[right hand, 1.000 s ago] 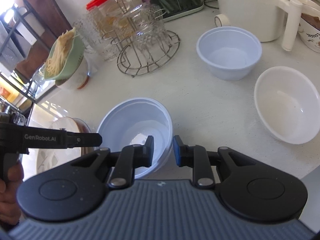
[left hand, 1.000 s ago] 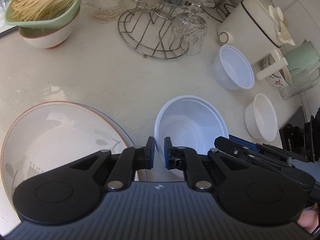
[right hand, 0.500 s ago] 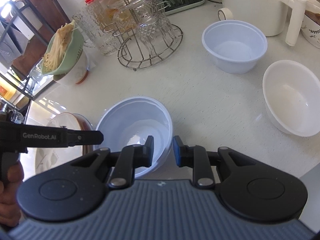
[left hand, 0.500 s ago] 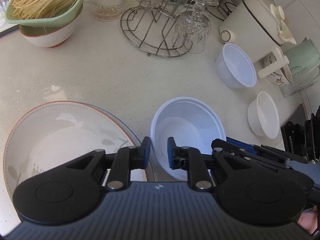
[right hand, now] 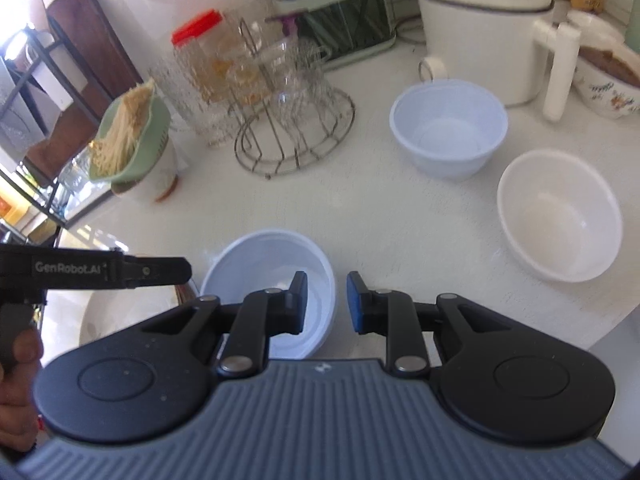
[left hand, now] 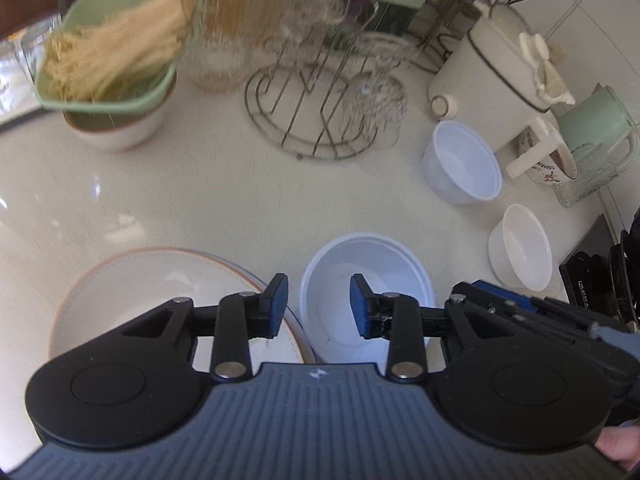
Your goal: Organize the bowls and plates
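Observation:
A bluish plastic bowl (left hand: 366,280) (right hand: 272,276) sits on the white counter at the near edge. Left of it lie stacked plates (left hand: 160,292) with an orange rim. My left gripper (left hand: 319,305) is open over that bowl's near left rim, holding nothing. My right gripper (right hand: 327,302) is open, its jaws either side of the bowl's right rim, not closed on it. A second bluish bowl (left hand: 460,164) (right hand: 448,128) and a white bowl (left hand: 522,252) (right hand: 558,216) stand farther right.
A wire glass rack (right hand: 288,120) with upturned glasses stands at the back, with a green colander of noodles on a bowl (left hand: 116,76) to its left. A white appliance (right hand: 488,28), a floral pot (right hand: 608,80) and a green jug (left hand: 596,120) stand at the right.
My left gripper has opened wider and pulled back and up from the near bowl. My right gripper has opened a little. The view has tilted toward the back of the counter.

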The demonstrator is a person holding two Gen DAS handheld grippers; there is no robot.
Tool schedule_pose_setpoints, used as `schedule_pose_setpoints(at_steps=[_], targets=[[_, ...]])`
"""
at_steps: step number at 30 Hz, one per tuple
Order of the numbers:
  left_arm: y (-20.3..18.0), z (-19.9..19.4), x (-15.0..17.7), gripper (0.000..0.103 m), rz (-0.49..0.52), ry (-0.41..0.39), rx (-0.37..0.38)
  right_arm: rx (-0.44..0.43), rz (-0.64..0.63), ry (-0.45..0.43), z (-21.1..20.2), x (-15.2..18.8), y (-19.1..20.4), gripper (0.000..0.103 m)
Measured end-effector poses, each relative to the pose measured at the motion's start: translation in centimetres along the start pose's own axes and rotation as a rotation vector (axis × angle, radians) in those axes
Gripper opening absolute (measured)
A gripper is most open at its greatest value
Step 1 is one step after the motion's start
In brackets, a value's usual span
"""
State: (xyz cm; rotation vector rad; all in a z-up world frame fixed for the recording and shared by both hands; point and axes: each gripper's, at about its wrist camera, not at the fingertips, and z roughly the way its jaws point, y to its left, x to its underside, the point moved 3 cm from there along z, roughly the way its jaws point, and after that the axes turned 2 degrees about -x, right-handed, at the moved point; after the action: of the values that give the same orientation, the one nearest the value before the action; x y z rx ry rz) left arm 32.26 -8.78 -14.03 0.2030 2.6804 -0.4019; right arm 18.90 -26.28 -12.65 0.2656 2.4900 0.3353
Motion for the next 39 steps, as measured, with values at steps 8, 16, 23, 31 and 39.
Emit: schedule_pose_setpoints(at_steps=[8,16,23,31,39], targets=[[-1.2,-4.0,-1.0,0.039,0.089,-0.088,0.023,0.024,0.01,-0.123,-3.7,-1.4,0.9,0.025],[-1.1,-9.7,-2.0,0.039,0.117,-0.233,0.074,0.06,0.049,-0.22,-7.9,-2.2,2.5,0.025],[-0.1,-11.9,-1.8,0.039,0.163,-0.253,0.094,0.088,0.072,-0.276,-10.0,-2.2,4.5,0.025],[1.9,-12.2,-1.9,0.039,0.185,-0.215,0.135,0.107,0.103,-0.324,-10.5,-1.5,7.0,0.025],[0.7,-10.3,-3.1,0.039,0.223,-0.184,0.149,0.144,0.119,-0.339,-9.6,-2.8,6.4,0.025]])
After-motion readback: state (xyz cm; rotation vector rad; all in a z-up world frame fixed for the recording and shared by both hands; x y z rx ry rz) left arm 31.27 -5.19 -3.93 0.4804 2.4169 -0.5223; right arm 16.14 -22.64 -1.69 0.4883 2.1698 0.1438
